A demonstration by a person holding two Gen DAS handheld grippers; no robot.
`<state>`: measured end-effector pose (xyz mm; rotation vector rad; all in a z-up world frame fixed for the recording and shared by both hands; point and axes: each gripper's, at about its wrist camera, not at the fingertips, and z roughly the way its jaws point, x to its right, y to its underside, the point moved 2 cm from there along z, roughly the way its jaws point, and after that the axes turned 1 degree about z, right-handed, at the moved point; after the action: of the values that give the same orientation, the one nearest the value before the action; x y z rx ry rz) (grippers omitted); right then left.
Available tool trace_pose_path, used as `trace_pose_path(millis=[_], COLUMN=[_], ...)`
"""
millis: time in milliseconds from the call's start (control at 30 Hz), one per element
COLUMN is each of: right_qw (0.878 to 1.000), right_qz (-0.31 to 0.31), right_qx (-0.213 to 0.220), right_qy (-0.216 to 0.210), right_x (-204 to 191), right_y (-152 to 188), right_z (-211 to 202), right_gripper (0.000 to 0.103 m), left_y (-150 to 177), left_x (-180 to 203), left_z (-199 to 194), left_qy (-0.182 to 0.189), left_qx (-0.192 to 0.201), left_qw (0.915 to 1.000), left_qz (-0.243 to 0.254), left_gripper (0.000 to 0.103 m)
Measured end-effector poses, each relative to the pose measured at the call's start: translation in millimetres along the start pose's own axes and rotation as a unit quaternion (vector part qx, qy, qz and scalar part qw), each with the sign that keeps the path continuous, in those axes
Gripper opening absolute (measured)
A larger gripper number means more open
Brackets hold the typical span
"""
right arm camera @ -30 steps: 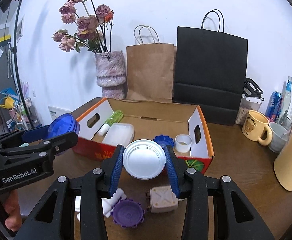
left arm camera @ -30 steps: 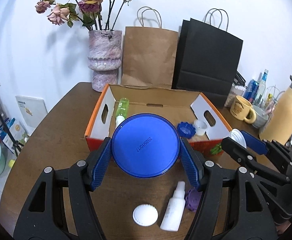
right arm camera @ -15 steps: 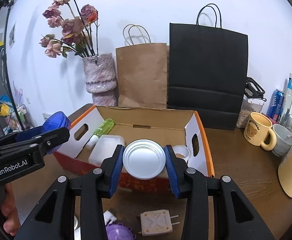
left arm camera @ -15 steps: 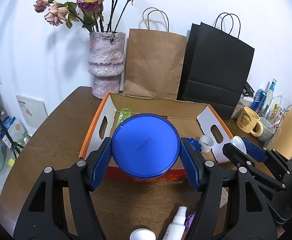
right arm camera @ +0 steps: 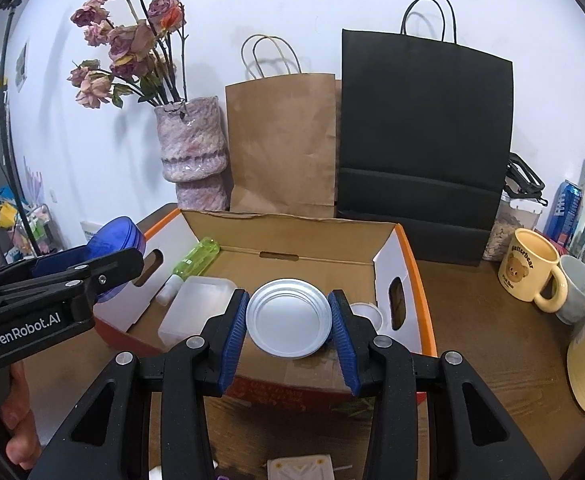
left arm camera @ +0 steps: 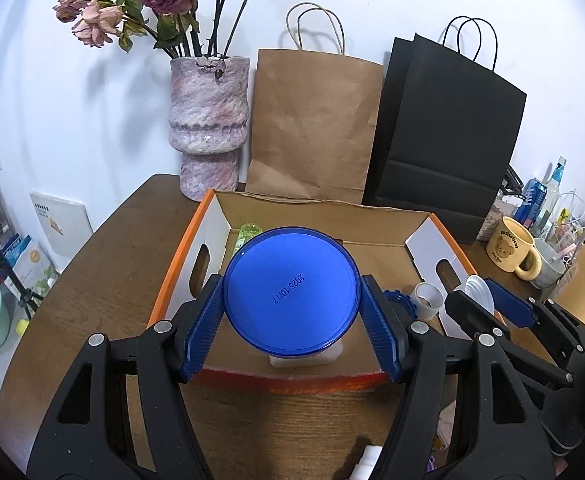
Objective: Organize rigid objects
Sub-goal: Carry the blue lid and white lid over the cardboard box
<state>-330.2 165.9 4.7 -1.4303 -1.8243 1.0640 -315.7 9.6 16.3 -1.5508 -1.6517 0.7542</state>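
My left gripper (left arm camera: 290, 328) is shut on a round blue lid (left arm camera: 291, 290) and holds it over the near edge of the open cardboard box (left arm camera: 316, 208). My right gripper (right arm camera: 288, 332) is shut on a round white lid (right arm camera: 288, 318), also over the box's near edge (right arm camera: 292, 392). Inside the box lie a green bottle (right arm camera: 196, 258), a clear plastic container (right arm camera: 196, 312), a small white cup (left arm camera: 426, 298) and a blue toothed cap (left arm camera: 402, 300). The left gripper with its blue lid also shows in the right wrist view (right arm camera: 112, 248).
A vase of dried roses (left arm camera: 208, 120), a brown paper bag (left arm camera: 312, 128) and a black paper bag (left arm camera: 444, 136) stand behind the box. A yellow bear mug (right arm camera: 528, 276), a grey cup and bottles are at the right. A white bottle (left arm camera: 366, 464) and a white plug (right arm camera: 300, 468) lie on the table below.
Both grippers have moved forward and up toward the box with their lids. The loose items on the table have slid down out of view.
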Motion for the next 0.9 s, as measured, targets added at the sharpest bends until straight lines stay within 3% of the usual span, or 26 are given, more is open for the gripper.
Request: trace_pose_path(millis=[900], right_qw=[1.0], right_qz=[-0.016], right_qx=[-0.022], right_qy=[0.01], right_x=[13], right_y=[-19], right_z=[60], right_gripper=[0.045], left_y=[-21], left_x=[2], left_z=[53], left_qy=[-0.025], left_qx=[-0.012], left_qw=[0.9995], left_qz=[0.017], left_gripper=[0.063])
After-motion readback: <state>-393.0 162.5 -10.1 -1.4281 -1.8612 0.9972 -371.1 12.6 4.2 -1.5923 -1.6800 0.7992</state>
